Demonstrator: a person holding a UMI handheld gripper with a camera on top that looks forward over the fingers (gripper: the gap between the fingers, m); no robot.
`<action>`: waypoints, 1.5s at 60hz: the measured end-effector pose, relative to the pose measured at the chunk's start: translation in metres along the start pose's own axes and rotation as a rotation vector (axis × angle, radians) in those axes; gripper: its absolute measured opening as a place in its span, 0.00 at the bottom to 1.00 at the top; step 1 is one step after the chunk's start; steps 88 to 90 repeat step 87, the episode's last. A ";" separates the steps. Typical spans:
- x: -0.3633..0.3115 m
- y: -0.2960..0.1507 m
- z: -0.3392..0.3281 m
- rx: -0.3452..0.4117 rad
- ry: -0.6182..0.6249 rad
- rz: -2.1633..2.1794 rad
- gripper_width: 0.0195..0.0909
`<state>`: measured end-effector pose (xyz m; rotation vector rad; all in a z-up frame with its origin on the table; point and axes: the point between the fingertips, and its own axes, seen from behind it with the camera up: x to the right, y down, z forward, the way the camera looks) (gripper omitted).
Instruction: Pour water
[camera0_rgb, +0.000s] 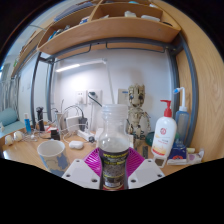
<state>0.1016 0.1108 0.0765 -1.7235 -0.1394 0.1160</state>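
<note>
A clear plastic bottle (113, 145) with a dark label stands upright between my fingers, its neck rising above them. My gripper (113, 166) is shut on the bottle, with the magenta pads (94, 159) pressed against its labelled body on both sides. A white paper cup (52, 155) stands on the wooden table (20, 152) to the left of the fingers, its mouth open upward. I cannot see any water level in the bottle.
A white pump bottle with a red top (164, 132) stands right of the fingers. A Groot figure (137, 108) is behind the bottle. Small items crowd the table's back left (50, 125). A wooden shelf (110, 30) hangs overhead on the wall.
</note>
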 end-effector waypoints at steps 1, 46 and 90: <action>0.000 0.000 0.000 0.003 0.002 0.003 0.11; -0.008 0.035 -0.136 -0.137 0.140 0.074 0.84; -0.080 0.017 -0.233 -0.111 0.142 0.099 0.89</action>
